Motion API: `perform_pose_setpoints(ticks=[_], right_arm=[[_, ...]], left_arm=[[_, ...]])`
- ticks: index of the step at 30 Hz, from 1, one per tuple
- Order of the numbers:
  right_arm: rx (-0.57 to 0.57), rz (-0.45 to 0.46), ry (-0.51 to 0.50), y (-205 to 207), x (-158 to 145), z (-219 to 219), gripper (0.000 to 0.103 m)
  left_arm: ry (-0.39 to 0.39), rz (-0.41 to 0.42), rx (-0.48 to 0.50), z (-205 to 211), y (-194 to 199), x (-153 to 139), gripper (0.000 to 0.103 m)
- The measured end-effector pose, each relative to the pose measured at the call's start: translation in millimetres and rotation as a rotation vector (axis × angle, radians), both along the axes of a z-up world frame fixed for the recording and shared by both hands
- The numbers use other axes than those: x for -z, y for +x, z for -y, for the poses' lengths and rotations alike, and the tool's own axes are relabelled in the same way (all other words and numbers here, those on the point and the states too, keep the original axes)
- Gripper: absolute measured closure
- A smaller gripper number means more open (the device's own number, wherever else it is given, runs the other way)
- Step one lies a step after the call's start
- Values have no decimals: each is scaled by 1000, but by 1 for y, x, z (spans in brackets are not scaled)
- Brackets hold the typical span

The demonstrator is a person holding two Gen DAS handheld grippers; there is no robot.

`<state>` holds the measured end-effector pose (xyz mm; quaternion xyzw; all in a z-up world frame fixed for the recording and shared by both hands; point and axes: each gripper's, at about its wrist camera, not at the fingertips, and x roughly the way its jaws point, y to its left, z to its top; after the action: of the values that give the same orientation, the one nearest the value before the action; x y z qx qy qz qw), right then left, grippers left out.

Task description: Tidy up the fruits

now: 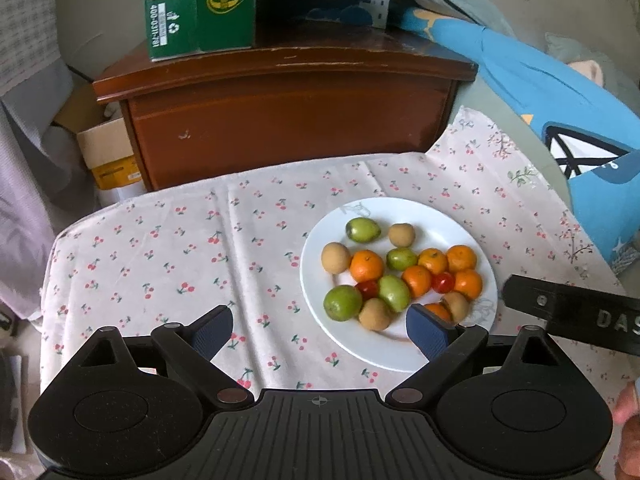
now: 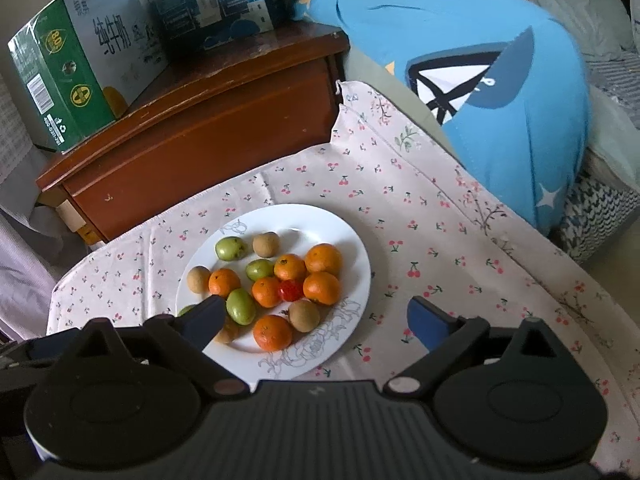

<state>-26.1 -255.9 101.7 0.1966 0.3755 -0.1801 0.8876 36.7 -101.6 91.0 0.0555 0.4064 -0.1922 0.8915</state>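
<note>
A white plate [image 1: 476, 248] [image 2: 352, 248] sits on a cherry-print cloth and carries several oranges [image 1: 366, 266] [image 2: 273, 333], green fruits [image 1: 343, 303] [image 2: 241, 306], brown round fruits [image 1: 335, 257] [image 2: 305, 315] and small red tomatoes [image 1: 443, 282] [image 2: 291, 290]. My left gripper [image 1: 320, 330] hovers open over the plate's near left edge, nothing between its blue pads. My right gripper [image 2: 316, 326] is open too, its left finger [image 2: 202, 322] over the plate's near left fruits and its right finger over the cloth. Part of the right gripper's body [image 1: 572, 312] shows at the right of the left wrist view.
Behind the cloth stands a brown wooden cabinet [image 1: 288, 120] [image 2: 192, 140] with a green carton [image 1: 200, 4] [image 2: 60, 68] and a blue carton [image 2: 212, 4] on top. A blue cushion [image 1: 560, 100] [image 2: 500, 92] lies at the right. Cardboard boxes [image 1: 108, 152] stand left of the cabinet.
</note>
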Motion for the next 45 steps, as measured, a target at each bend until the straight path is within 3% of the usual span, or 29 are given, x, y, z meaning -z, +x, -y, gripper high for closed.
perform_pose_setpoints(ticks=[6, 15, 29, 45], right_arm=[[-10, -25, -39, -1, 2, -4, 5], [-20, -93, -86, 9, 12, -13, 5], [-21, -179, -141, 16, 25, -18, 5], [-35, -206, -161, 19, 29, -22, 5]], left_arm=[[-17, -27, -37, -3, 5, 2, 8], [93, -26, -72, 5, 6, 12, 8], [161, -45, -101, 8, 7, 20, 8], [174, -63, -105, 7, 10, 23, 8]])
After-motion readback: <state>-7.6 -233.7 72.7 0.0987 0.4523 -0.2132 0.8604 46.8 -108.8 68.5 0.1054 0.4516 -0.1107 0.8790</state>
